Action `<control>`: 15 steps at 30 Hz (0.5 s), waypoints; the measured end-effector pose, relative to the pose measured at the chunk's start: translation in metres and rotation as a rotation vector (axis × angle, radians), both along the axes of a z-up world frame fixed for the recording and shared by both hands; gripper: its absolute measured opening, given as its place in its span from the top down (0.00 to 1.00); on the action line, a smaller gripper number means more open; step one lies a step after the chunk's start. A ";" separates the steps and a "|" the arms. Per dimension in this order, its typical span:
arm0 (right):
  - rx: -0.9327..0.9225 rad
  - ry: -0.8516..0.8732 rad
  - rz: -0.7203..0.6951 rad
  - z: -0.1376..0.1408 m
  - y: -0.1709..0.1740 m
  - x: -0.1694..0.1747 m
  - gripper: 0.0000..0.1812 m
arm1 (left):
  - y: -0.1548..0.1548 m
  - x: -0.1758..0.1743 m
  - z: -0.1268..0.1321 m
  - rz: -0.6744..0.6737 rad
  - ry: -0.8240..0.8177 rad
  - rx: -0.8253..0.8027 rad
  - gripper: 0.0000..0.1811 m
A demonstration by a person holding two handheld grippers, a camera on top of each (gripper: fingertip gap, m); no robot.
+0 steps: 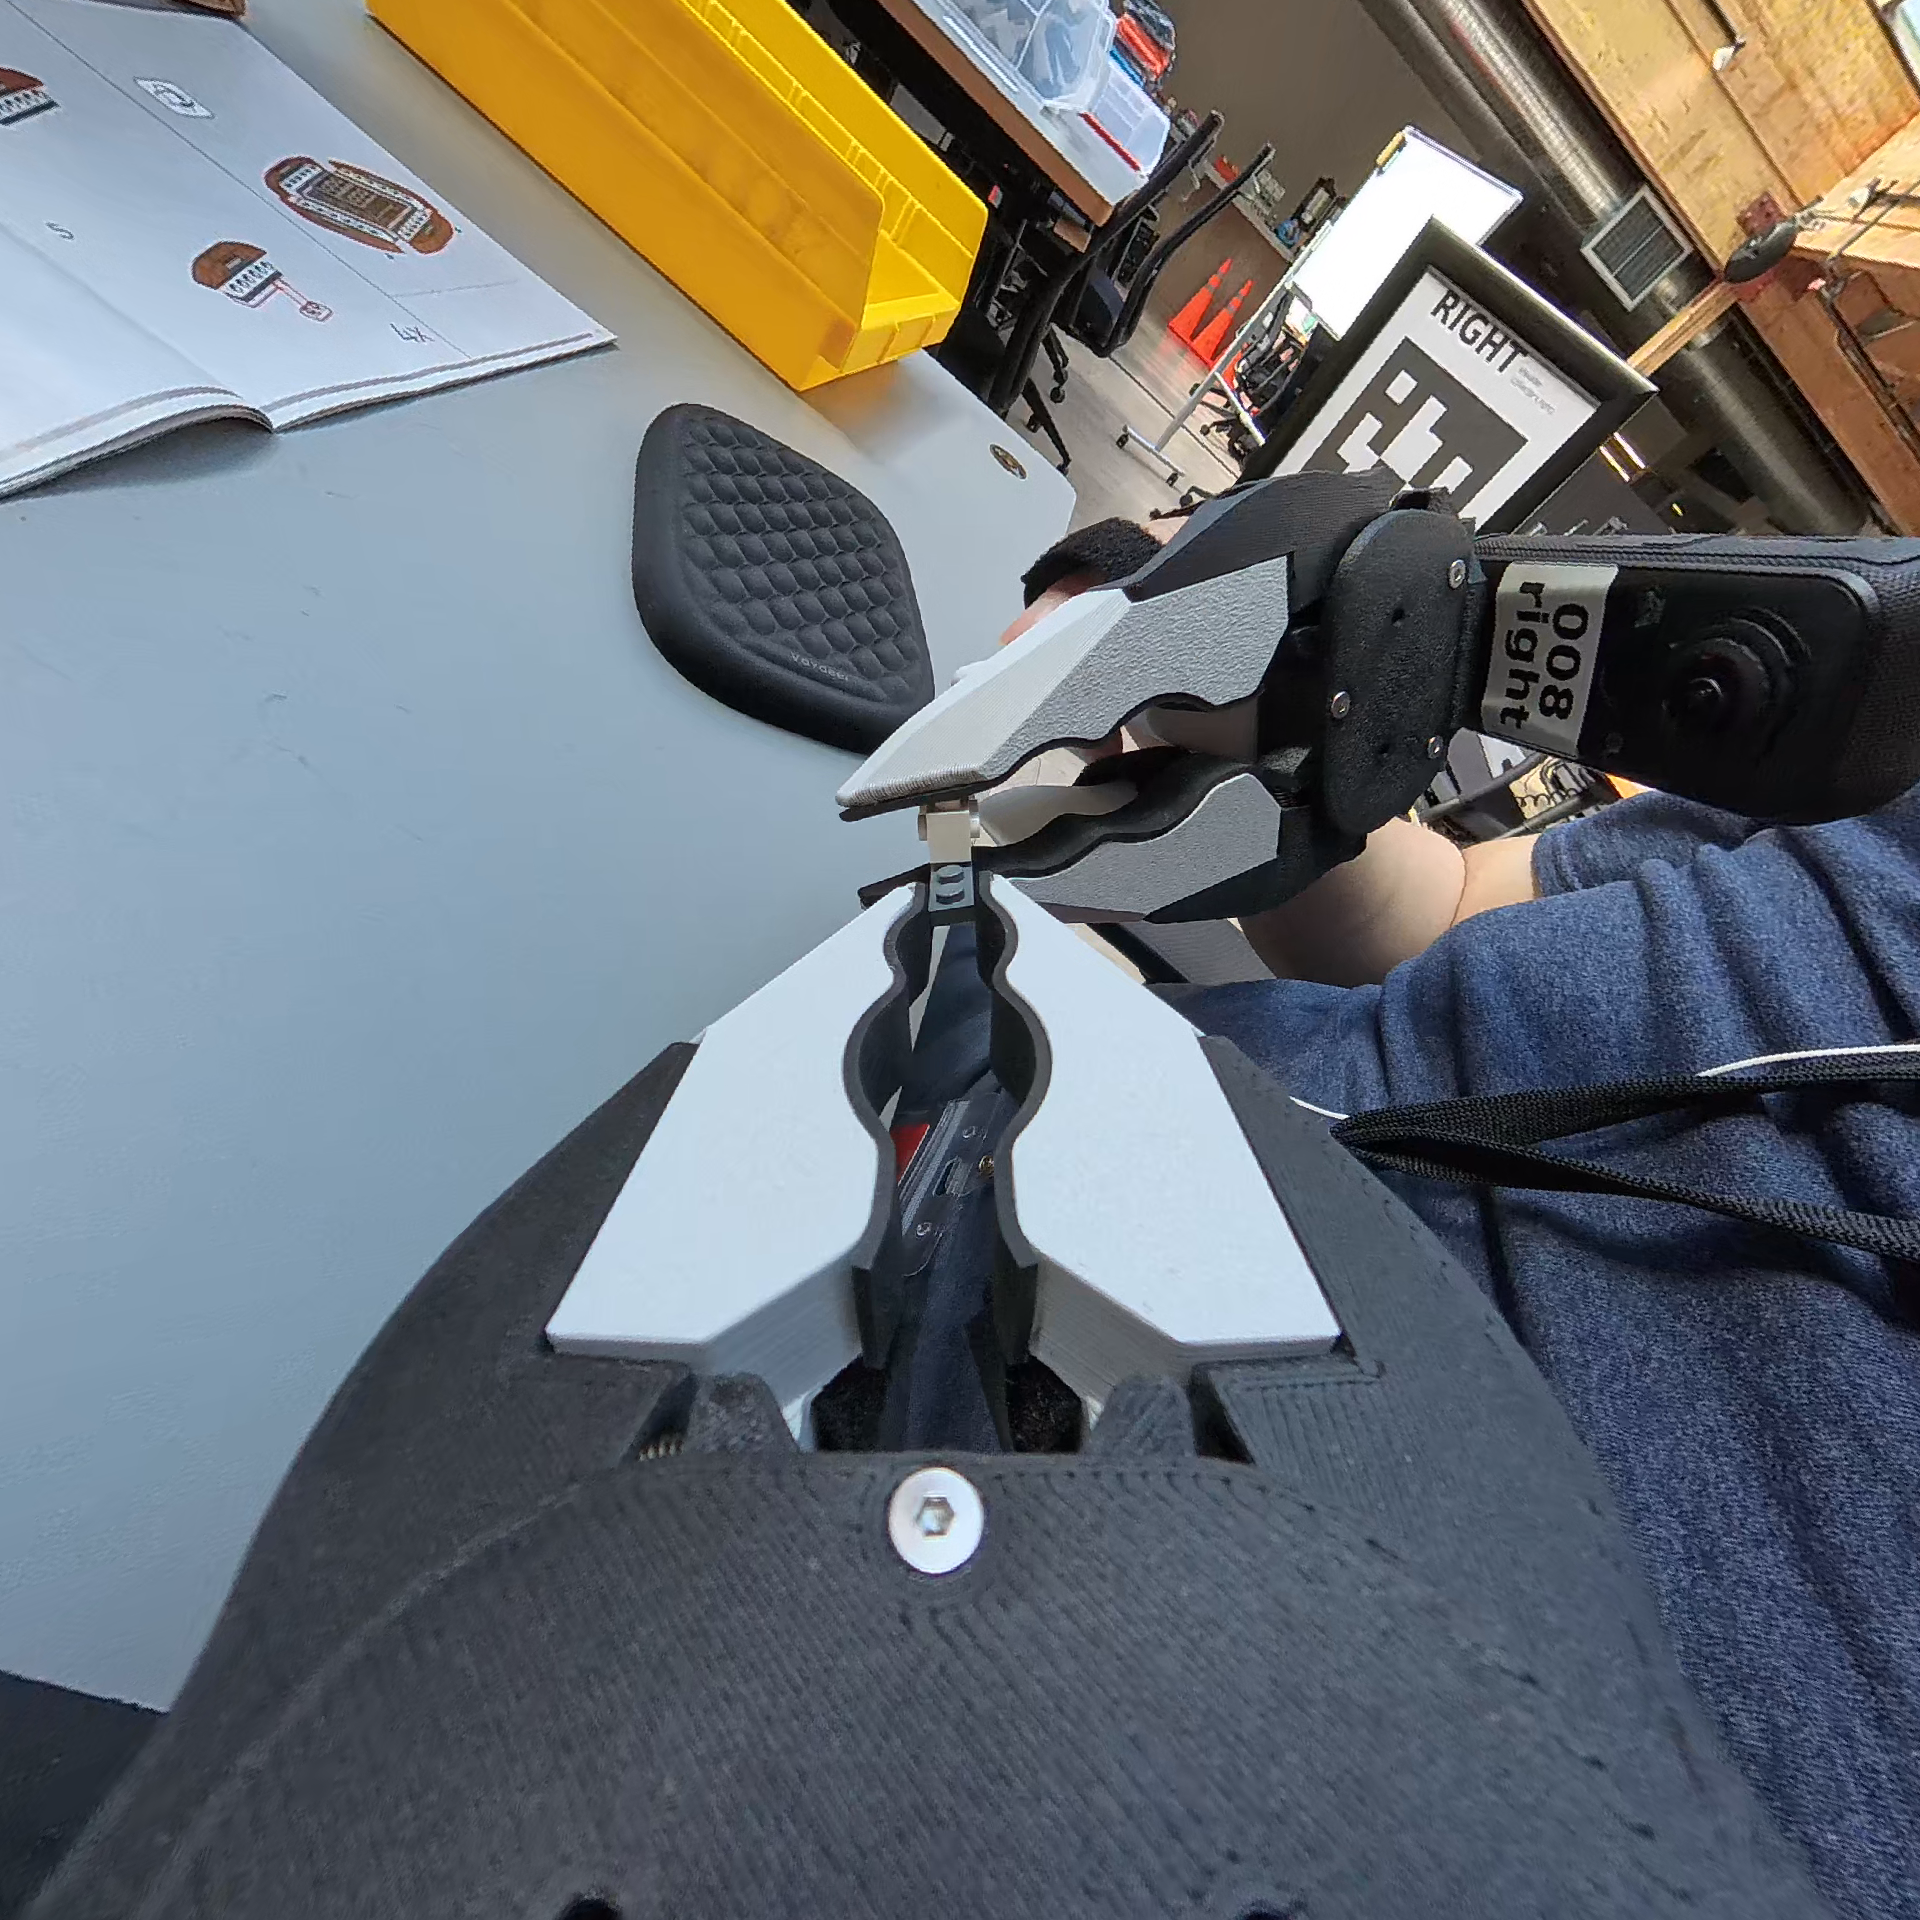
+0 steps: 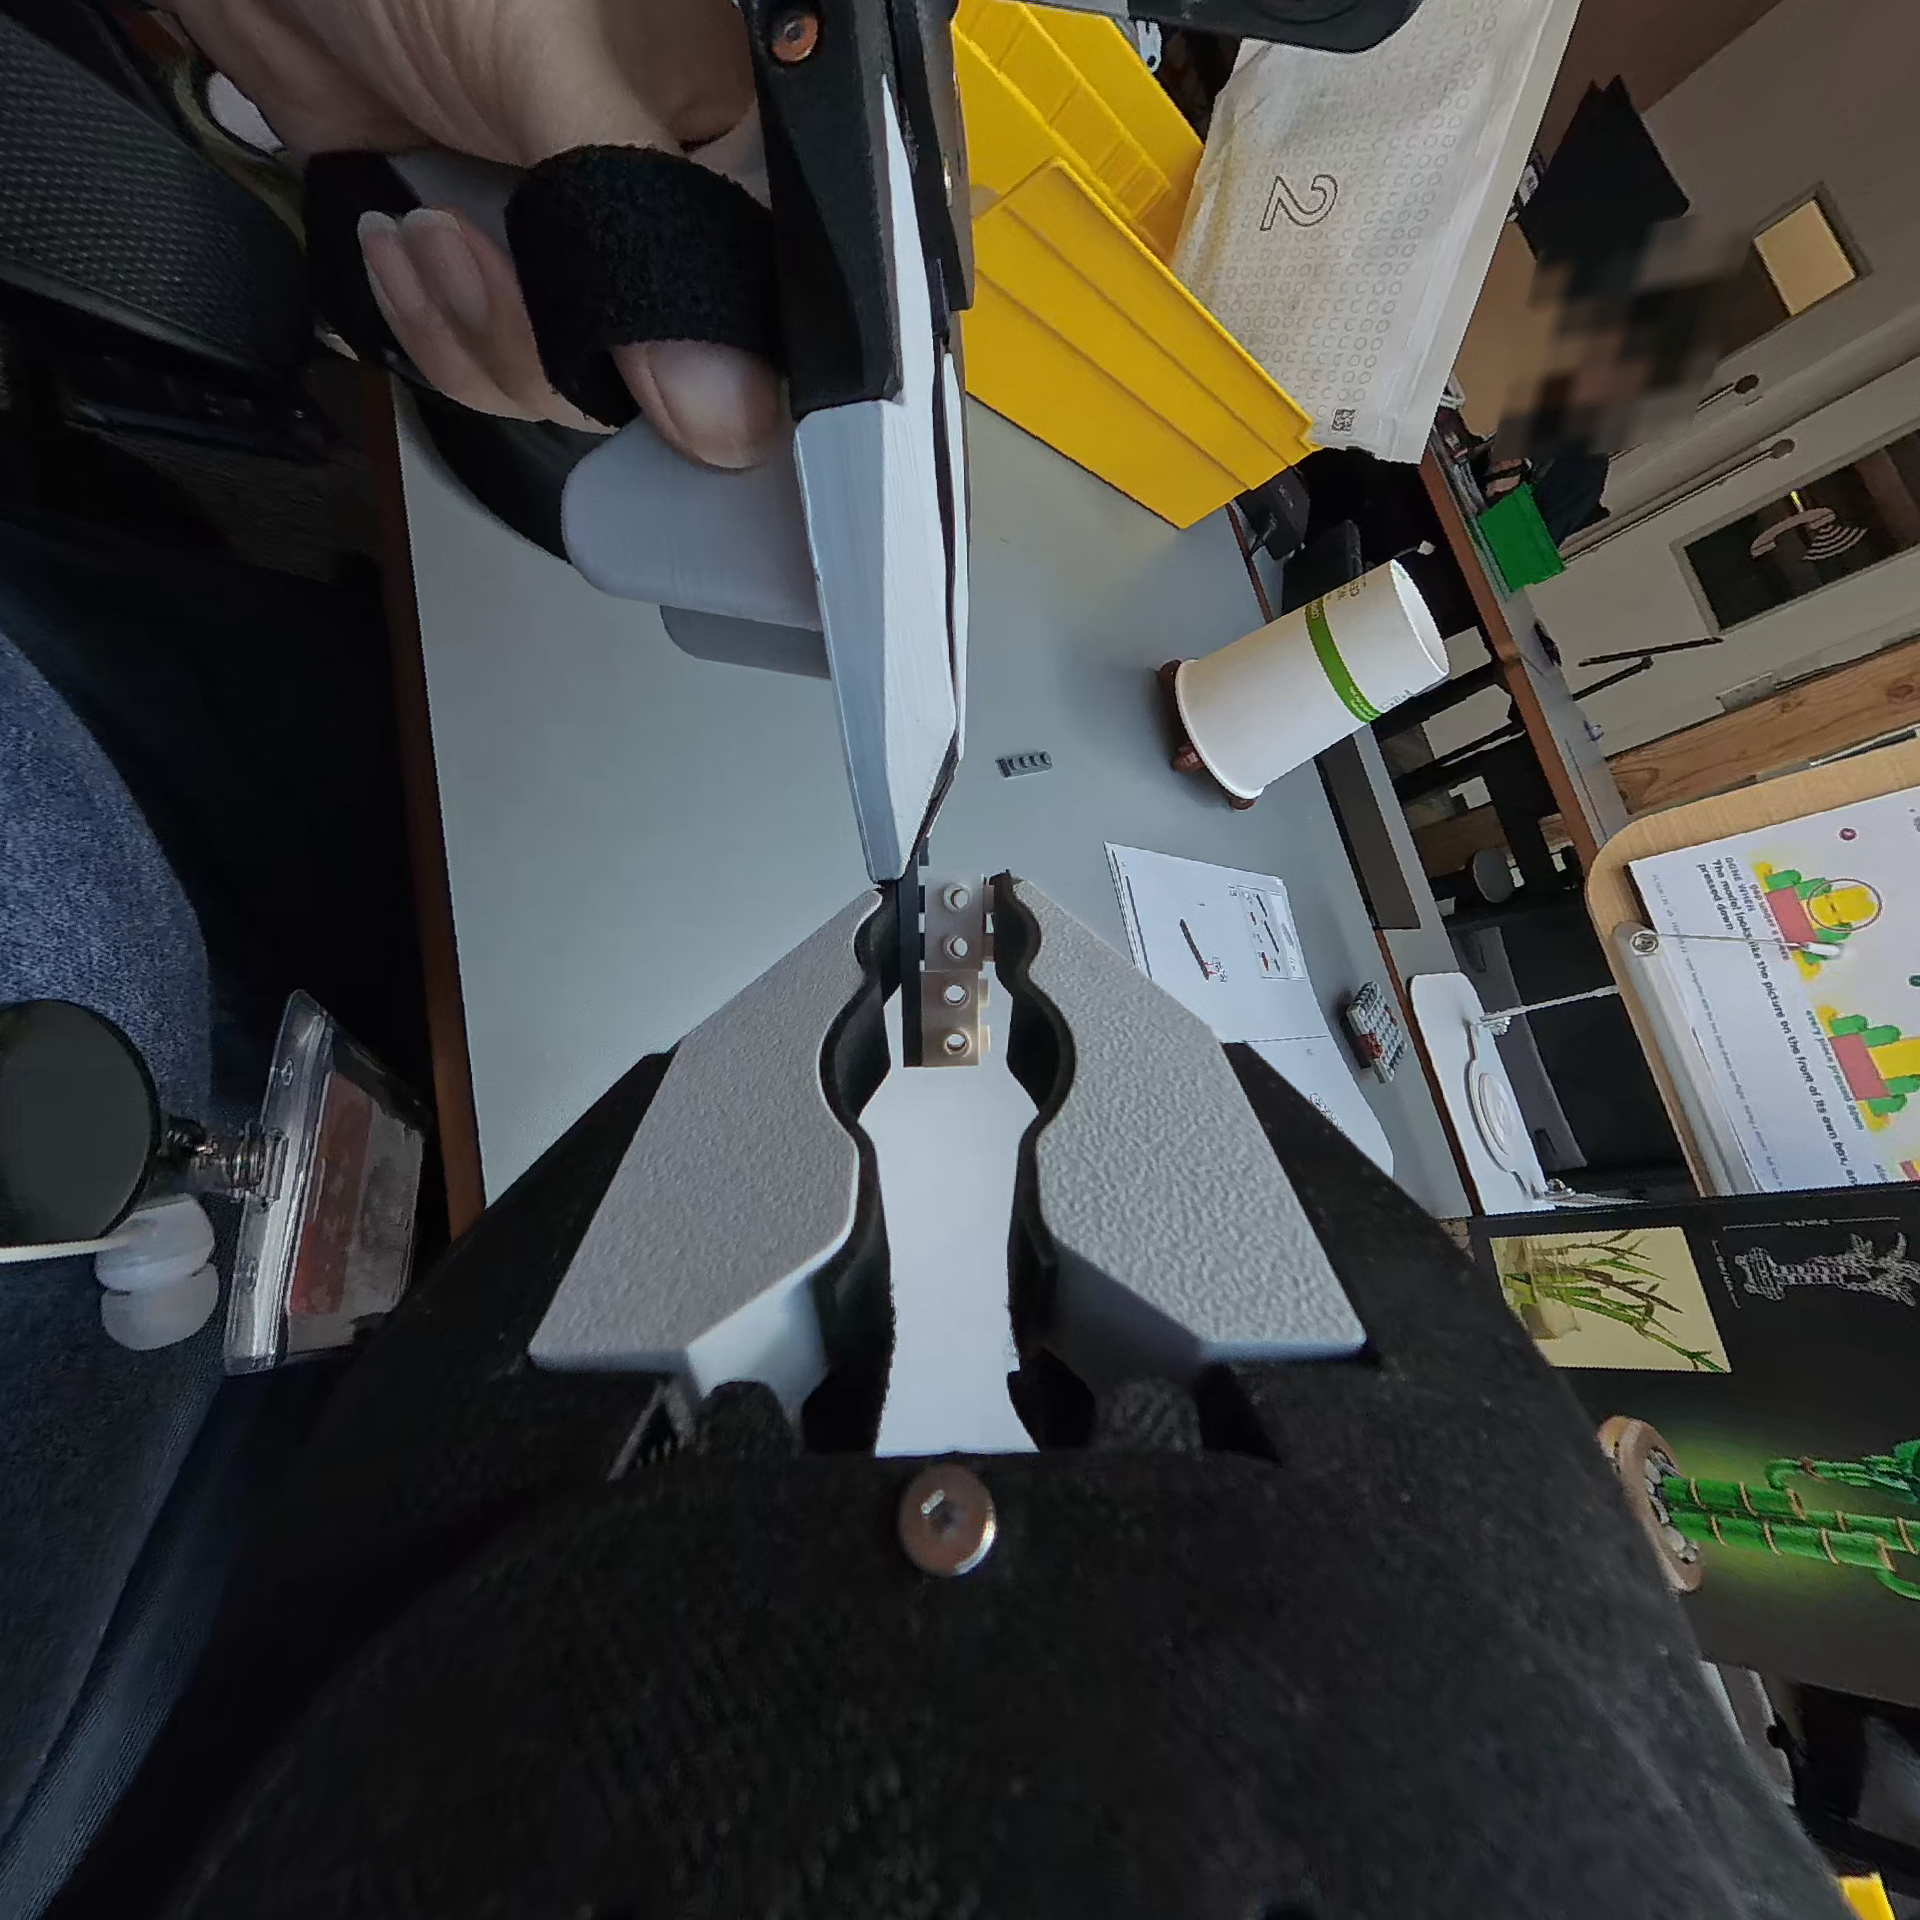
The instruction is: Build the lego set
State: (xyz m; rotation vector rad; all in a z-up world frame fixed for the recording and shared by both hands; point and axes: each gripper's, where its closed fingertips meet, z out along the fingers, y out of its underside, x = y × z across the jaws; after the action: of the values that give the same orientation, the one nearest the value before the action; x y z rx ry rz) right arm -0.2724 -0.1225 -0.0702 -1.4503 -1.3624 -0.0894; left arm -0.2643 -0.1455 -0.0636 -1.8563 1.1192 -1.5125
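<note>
1. Two tools were in view: the left tool [image 1: 951, 904] and the right tool [image 2: 945, 914].
2. Two yellow bins [image 2: 1101, 301] stood on the bench [image 1: 312, 831].
3. One white paper cup [image 2: 1309, 675] lay on its side.
4. One black wrist pad [image 1: 779, 582] lay on the bench.
5. One loose grey brick [image 2: 1023, 765] lay apart.
6. One white paper bag [image 2: 1351, 208] leaned behind the bins.
7. Two orange cones [image 1: 1210, 307] stood far off.

workshop-like lab: grey worktable [image 1: 312, 831], yellow parts bins [image 1: 727, 177], exposed ducts [image 1: 1475, 62], traffic cones [image 1: 1210, 307].
</note>
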 end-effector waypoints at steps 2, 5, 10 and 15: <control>-0.007 0.001 0.002 -0.001 0.000 0.000 0.91 | 0.000 0.000 -0.001 0.000 0.009 0.013 0.97; -0.032 0.008 0.006 -0.003 0.000 0.001 0.91 | 0.000 0.001 -0.003 -0.004 0.027 0.039 0.97; -0.028 0.014 0.011 -0.001 -0.001 0.001 0.91 | -0.001 0.001 -0.001 -0.008 0.028 0.052 0.97; -0.034 0.007 0.019 -0.002 -0.001 0.002 0.91 | -0.002 0.002 -0.001 -0.014 0.040 0.077 0.97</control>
State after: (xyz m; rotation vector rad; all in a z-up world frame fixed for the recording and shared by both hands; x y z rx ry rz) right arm -0.2707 -0.1237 -0.0722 -1.4640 -1.3775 -0.0487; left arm -0.2619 -0.1476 -0.0648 -1.8379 1.1940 -1.4256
